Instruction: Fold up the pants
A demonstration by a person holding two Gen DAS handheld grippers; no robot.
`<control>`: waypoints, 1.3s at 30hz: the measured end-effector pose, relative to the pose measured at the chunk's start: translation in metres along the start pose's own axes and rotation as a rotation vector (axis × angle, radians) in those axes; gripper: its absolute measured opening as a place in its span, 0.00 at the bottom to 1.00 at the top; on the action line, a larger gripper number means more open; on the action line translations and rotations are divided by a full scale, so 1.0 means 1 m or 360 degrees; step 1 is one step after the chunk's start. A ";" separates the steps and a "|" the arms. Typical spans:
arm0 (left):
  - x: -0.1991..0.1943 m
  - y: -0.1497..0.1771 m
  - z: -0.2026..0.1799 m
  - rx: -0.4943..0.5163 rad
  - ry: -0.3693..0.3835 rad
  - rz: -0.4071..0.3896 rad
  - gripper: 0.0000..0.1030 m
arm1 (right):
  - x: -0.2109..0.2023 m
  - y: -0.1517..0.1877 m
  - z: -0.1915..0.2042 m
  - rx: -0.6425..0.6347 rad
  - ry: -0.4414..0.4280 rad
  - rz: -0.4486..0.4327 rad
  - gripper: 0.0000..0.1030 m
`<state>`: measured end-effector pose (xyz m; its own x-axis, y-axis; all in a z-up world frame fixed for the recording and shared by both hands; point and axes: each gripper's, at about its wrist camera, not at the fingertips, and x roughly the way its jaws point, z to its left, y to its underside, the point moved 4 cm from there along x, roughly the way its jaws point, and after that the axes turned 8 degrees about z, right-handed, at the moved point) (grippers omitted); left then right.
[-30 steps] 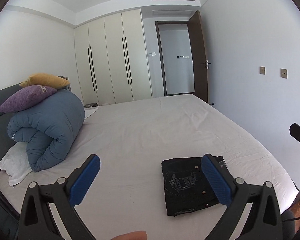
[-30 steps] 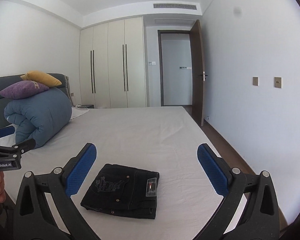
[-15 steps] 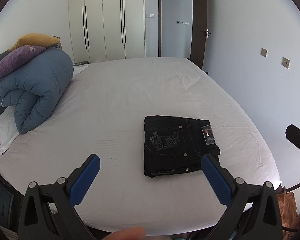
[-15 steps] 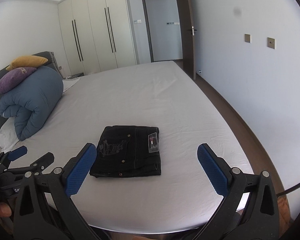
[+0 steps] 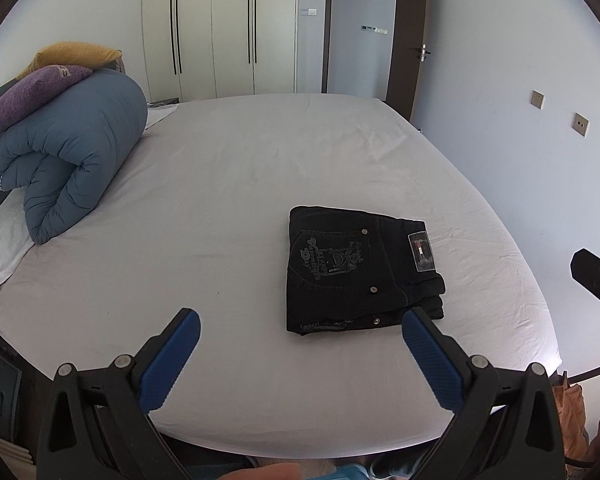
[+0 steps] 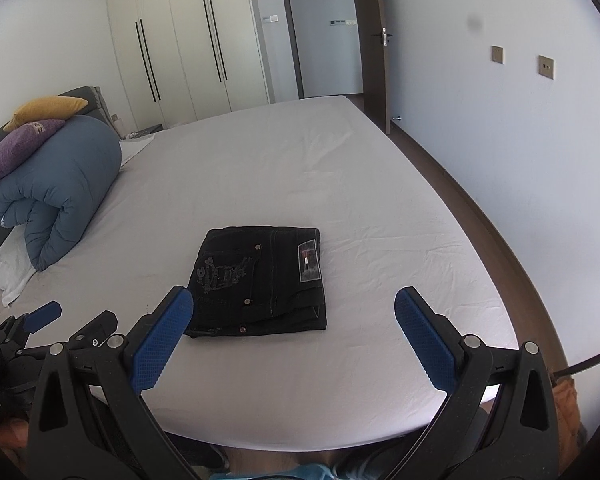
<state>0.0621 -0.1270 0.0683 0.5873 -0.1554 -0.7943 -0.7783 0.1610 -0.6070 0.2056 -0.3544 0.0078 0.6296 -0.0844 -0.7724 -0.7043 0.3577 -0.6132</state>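
Black denim pants (image 5: 360,272) lie folded into a compact rectangle on the white sheet of the bed (image 5: 228,184), toward its near right part, back pocket with pale embroidery facing up and a small label patch on the right side. I hold my left hand-held gripper (image 5: 300,354) above the near edge of the bed with its blue pads spread wide, grasping nothing; the pants sit just beyond its right pad. My right hand-held gripper (image 6: 294,330) is likewise released, jaws wide apart and clear of the cloth, with the pants (image 6: 262,280) just beyond its left pad. In the right wrist view the left hand-held gripper (image 6: 52,324) shows at the near left. At the far left of the bed a rolled blue duvet (image 5: 68,160) rests on a white pillow (image 5: 4,248), with a purple cushion (image 5: 24,94) and a yellow cushion (image 5: 74,54) on top. Wardrobe doors (image 5: 216,28) and an open door (image 5: 420,32) stand beyond.
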 end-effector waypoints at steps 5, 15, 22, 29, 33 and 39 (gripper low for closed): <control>0.004 0.000 0.002 -0.0012 0.0001 0.0016 1.00 | 0.007 -0.001 0.003 -0.0016 -0.0014 0.0026 1.00; 0.009 0.002 0.005 -0.0028 0.0004 0.0036 1.00 | 0.018 0.001 0.010 -0.0035 -0.0032 0.0059 1.00; 0.009 0.002 0.006 -0.0027 0.0001 0.0038 1.00 | 0.024 0.004 0.009 -0.0022 -0.0033 0.0080 1.00; 0.010 0.002 0.006 -0.0027 0.0001 0.0040 1.00 | 0.029 0.005 0.009 -0.0019 -0.0039 0.0094 1.00; 0.011 0.004 0.007 -0.0026 -0.0002 0.0042 1.00 | 0.033 0.006 0.010 -0.0017 -0.0037 0.0103 1.00; 0.012 0.008 0.007 -0.0023 -0.0001 0.0051 1.00 | 0.037 0.007 0.011 -0.0016 -0.0041 0.0112 1.00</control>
<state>0.0645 -0.1203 0.0537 0.5624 -0.1495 -0.8132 -0.7997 0.1519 -0.5809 0.2273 -0.3451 -0.0238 0.5865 -0.0356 -0.8091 -0.7502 0.3525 -0.5594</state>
